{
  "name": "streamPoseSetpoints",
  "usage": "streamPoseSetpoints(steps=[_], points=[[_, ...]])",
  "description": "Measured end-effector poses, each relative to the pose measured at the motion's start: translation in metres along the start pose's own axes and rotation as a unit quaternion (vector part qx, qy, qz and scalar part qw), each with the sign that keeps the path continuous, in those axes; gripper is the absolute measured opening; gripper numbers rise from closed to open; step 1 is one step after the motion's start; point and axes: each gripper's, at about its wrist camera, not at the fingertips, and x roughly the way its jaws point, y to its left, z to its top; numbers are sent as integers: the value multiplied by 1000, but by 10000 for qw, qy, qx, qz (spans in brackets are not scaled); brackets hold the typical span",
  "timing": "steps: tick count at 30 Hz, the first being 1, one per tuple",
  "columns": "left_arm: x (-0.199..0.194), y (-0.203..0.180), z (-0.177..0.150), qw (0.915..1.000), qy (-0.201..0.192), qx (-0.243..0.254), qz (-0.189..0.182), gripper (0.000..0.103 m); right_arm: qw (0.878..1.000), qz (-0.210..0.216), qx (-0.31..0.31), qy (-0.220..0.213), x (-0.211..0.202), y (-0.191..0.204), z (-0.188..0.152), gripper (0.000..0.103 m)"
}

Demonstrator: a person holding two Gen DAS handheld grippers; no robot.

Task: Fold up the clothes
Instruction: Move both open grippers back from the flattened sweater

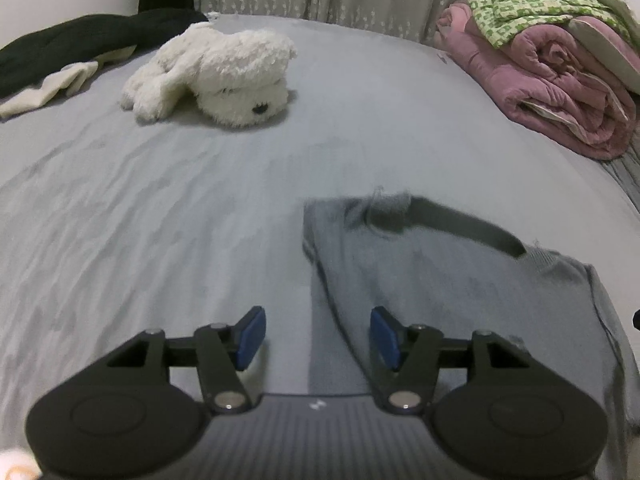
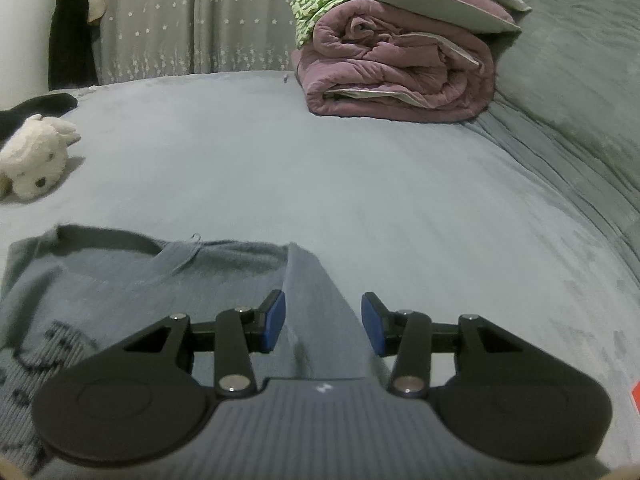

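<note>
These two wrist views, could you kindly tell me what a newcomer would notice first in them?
Most likely the grey-blue sweater lying flat on the bed sheet, just ahead of both open tools: the left tool and the right tool. Next comes the white plush dog farther up the bed, and the rolled pink quilt with a green patterned shirt on top by the curtain.

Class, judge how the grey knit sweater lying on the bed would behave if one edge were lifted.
The grey knit sweater probably droops, since its folded sleeve lies limp and flat. Its ribbed knit likely grips rather than slips on the bed sheet.
</note>
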Motion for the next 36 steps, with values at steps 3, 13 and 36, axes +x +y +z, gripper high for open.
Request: streamPoseSetpoints(steps=[3, 13, 36], points=[[-12, 2, -13, 10000, 34, 77, -40, 60, 10000, 17, 56, 18, -14, -2, -7, 47], [-53, 11, -62, 9989, 75, 317, -326, 60, 9984, 261, 496, 59, -61, -13, -40, 48], [-68, 24, -108, 9925, 27, -49, -1222, 48, 9602, 2638, 852, 335, -121, 25, -84, 50]])
